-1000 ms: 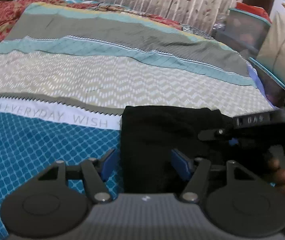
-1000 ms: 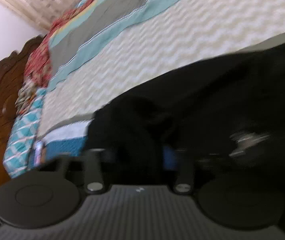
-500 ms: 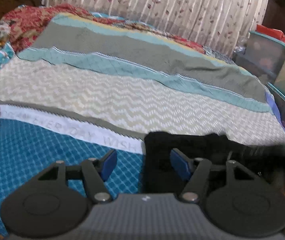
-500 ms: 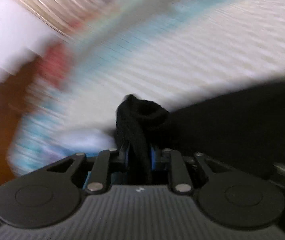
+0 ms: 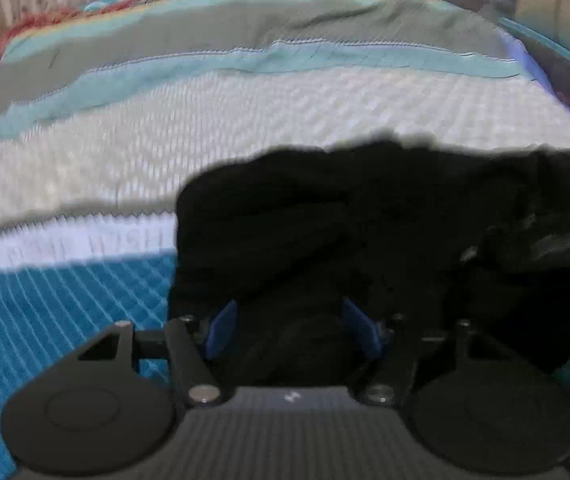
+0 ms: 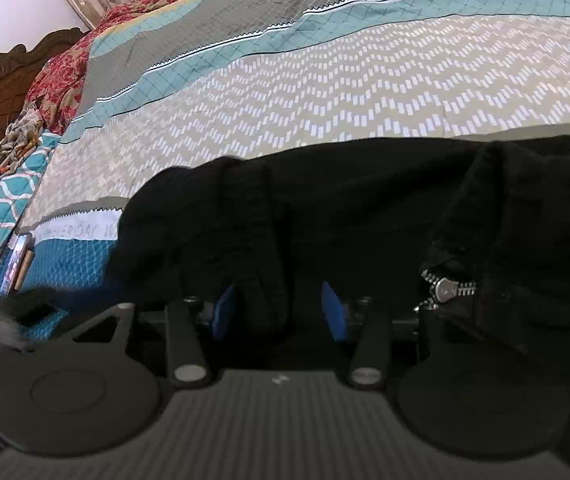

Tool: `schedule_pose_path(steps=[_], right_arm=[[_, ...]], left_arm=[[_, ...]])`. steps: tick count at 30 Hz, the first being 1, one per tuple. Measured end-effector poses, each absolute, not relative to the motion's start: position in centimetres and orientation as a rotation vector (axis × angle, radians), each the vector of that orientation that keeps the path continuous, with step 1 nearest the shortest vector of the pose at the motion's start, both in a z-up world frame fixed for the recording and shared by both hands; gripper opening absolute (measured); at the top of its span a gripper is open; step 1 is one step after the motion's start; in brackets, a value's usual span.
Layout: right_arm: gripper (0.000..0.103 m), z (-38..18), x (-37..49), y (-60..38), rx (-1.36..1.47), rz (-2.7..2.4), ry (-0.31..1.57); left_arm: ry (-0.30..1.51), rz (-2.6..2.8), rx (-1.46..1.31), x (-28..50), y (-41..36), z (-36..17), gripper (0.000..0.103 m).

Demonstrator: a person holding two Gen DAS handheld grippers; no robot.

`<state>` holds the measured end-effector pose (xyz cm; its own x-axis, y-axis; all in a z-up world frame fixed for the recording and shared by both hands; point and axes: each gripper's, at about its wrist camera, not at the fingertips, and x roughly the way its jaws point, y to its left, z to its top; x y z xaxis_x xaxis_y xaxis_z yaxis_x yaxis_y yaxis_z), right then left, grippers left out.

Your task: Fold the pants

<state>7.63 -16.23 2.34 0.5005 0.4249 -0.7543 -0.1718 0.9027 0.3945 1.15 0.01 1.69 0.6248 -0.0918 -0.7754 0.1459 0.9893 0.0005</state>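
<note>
Right tongs (image 6: 279, 312) now opening off the black pants (image 6: 365, 208), fold between; left tongs (image 5: 291, 328) open above.

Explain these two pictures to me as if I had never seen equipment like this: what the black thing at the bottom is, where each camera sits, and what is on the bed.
There is no robot here. A person carries a hand-held gripper in each hand, and each has a wide-angle camera looking forward along its two blue-padded fingers. One picture comes from the left gripper, the other from the right gripper; the black ribbed body at the bottom of each is the tool itself.

On the patterned bedspread lie black pants, bunched, with a metal zipper showing. A phone lies near the bed's edge.

Both grippers are opening. Black cloth lies between the fingers of each, but the pads do not press on it, so nothing is held.
</note>
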Motion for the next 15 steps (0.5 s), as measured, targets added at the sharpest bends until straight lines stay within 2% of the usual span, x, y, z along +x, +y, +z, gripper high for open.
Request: schedule_pose_path(steps=[5, 15], right_arm=[[0.054, 4.2, 7.2, -16.8, 0.272, 0.377, 0.956], [0.056, 5.6, 4.6, -20.7, 0.201, 0.295, 0.871]], left_arm=[[0.888, -0.114, 0.021, 0.8, 0.4, 4.2, 0.062], [0.758, -0.217, -0.061, 0.1, -2.5, 9.8, 0.061]])
